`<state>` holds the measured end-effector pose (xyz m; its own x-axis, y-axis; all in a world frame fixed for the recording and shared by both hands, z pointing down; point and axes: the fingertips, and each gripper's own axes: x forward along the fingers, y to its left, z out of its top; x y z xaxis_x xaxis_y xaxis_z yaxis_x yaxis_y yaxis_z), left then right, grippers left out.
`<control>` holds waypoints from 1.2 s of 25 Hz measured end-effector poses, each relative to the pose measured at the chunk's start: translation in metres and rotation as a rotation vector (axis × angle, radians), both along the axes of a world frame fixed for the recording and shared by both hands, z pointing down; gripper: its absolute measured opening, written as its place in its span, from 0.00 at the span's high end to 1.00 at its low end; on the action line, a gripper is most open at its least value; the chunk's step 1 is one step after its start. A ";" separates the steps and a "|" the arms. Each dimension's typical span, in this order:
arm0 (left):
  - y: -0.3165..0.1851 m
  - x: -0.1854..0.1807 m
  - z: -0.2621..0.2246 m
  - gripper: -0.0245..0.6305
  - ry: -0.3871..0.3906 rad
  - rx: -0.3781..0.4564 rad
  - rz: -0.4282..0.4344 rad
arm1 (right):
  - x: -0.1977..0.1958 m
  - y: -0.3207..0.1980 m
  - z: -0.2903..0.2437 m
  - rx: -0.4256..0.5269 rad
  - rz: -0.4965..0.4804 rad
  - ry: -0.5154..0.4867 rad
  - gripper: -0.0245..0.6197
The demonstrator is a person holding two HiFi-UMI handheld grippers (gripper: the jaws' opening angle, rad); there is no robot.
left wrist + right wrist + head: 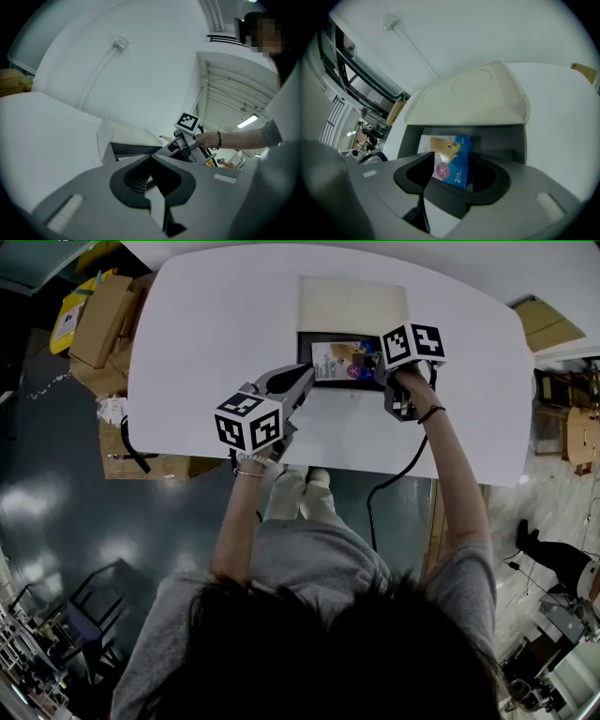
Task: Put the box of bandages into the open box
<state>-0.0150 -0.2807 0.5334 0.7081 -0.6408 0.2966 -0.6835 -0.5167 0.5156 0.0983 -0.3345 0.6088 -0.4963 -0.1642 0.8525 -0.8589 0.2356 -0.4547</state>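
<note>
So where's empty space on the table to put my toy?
Left side: the white table is bare from its left edge to the left gripper. Right side: bare from the right gripper to the right edge. Crowded in the middle: the open box holds the bandage box, which sits between the right gripper's opening fingers.

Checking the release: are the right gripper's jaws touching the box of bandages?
Cannot tell. In the right gripper view the right gripper, jaws opening, flanks the box of bandages; jaw rims overlap its edges, showing neither gap nor contact.
</note>
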 end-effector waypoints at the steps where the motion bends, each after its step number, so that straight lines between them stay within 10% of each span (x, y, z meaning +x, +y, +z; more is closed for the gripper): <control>1: 0.000 0.000 0.000 0.97 0.000 0.000 -0.001 | 0.000 0.000 0.001 0.002 0.000 0.006 0.59; 12: 0.000 -0.001 -0.001 0.97 -0.004 0.005 -0.005 | 0.004 -0.002 0.001 0.034 0.002 0.040 0.59; 30: 0.007 -0.005 -0.029 0.97 -0.023 0.070 0.036 | 0.000 0.016 -0.059 0.357 0.033 -0.064 0.94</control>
<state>-0.0204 -0.2736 0.5041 0.7243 -0.6350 0.2685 -0.6754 -0.5752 0.4615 0.0986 -0.3185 0.5497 -0.5363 -0.4623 0.7062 -0.8412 0.3618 -0.4019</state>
